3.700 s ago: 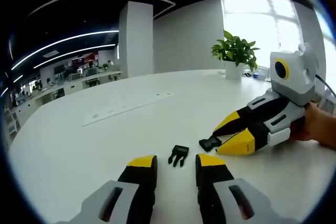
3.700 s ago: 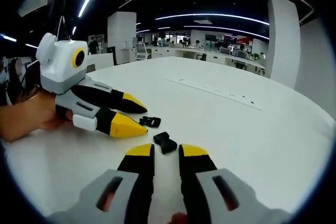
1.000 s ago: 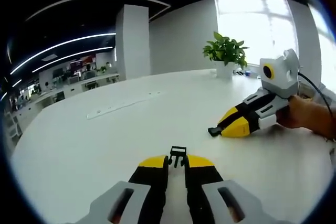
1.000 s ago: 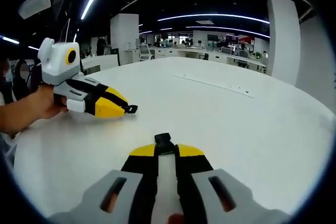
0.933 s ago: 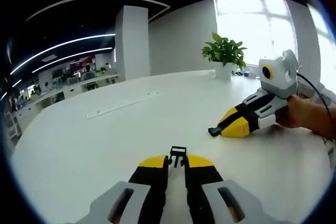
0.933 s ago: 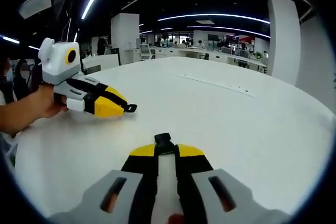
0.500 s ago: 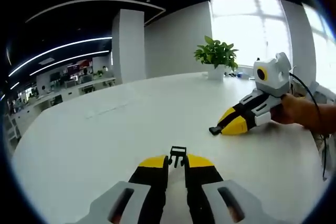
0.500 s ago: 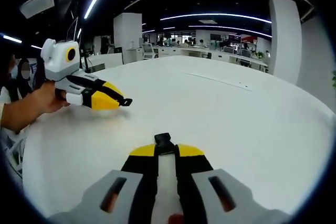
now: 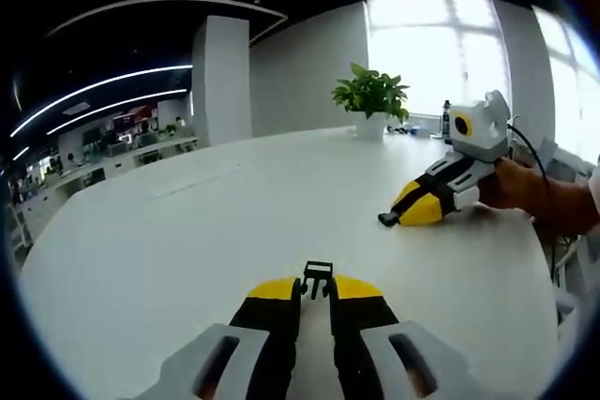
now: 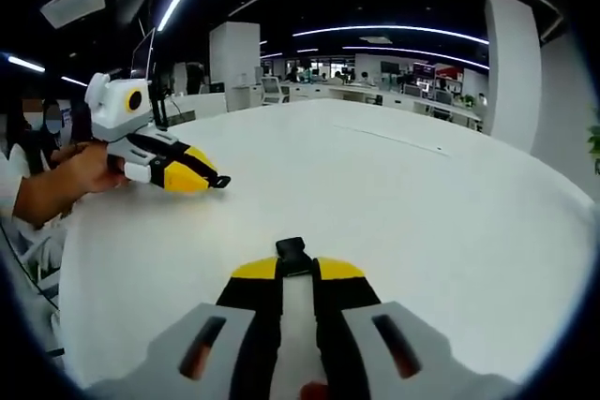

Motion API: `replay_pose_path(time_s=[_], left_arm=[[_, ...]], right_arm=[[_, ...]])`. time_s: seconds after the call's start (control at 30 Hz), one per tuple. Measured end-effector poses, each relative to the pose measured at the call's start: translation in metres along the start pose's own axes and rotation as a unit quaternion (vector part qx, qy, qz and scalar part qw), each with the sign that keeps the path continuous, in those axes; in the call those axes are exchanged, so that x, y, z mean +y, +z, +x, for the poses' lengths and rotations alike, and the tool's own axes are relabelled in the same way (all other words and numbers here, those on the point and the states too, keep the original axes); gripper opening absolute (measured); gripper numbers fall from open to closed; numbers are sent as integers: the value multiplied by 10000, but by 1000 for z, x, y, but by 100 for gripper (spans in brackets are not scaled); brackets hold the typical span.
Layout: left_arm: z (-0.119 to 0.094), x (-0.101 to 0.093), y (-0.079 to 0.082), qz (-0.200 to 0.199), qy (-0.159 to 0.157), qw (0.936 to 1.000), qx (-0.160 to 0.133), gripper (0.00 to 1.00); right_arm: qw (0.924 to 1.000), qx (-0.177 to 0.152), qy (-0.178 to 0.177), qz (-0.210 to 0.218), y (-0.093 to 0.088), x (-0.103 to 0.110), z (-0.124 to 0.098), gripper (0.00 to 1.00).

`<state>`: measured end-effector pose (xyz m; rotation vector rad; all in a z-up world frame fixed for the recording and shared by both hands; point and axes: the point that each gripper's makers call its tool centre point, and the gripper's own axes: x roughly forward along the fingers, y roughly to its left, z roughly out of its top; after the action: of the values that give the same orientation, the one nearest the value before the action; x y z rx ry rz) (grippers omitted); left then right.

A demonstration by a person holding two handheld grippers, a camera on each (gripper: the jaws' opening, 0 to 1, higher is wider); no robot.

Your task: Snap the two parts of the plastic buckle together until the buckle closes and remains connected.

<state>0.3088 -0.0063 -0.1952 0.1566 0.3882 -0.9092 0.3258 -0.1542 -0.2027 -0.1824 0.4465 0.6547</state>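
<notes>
In the left gripper view my left gripper point(image 9: 315, 288) is shut on the black pronged buckle part point(image 9: 317, 278), whose prongs stick out past the yellow tips. Far to the right in that view the right gripper point(image 9: 401, 214) holds the black socket part point(image 9: 387, 219) above the white table point(image 9: 187, 231). In the right gripper view my right gripper point(image 10: 296, 269) is shut on the socket part point(image 10: 292, 255). At the left of that view the left gripper point(image 10: 208, 181), held by a hand, carries the pronged part point(image 10: 221, 182). The two parts are well apart.
A potted green plant point(image 9: 369, 100) stands at the table's far edge near the window. A person's hand and sleeve point(image 10: 52, 180) show at the left of the right gripper view. Desks and monitors point(image 10: 375, 100) fill the office beyond the table.
Both grippers closed on their buckle parts and lifted them off the table. Over the last second they have drawn farther apart, and the views have swung slightly.
</notes>
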Motion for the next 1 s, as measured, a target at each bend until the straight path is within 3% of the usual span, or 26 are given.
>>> replay_pose_path(time_s=[0.17, 0.57, 1.0], left_arm=[[-6, -1, -8, -8, -31, 10000, 36, 11], [-14, -6, -21, 235, -159, 9993, 236, 11], [-19, -15, -24, 86, -326, 9993, 168, 14]], right_arm=[[10000, -15, 61, 8, -4, 13, -12, 13], [9999, -23, 117, -67, -7, 22, -20, 13], [9998, -153, 128, -50, -11, 29, -26, 13]])
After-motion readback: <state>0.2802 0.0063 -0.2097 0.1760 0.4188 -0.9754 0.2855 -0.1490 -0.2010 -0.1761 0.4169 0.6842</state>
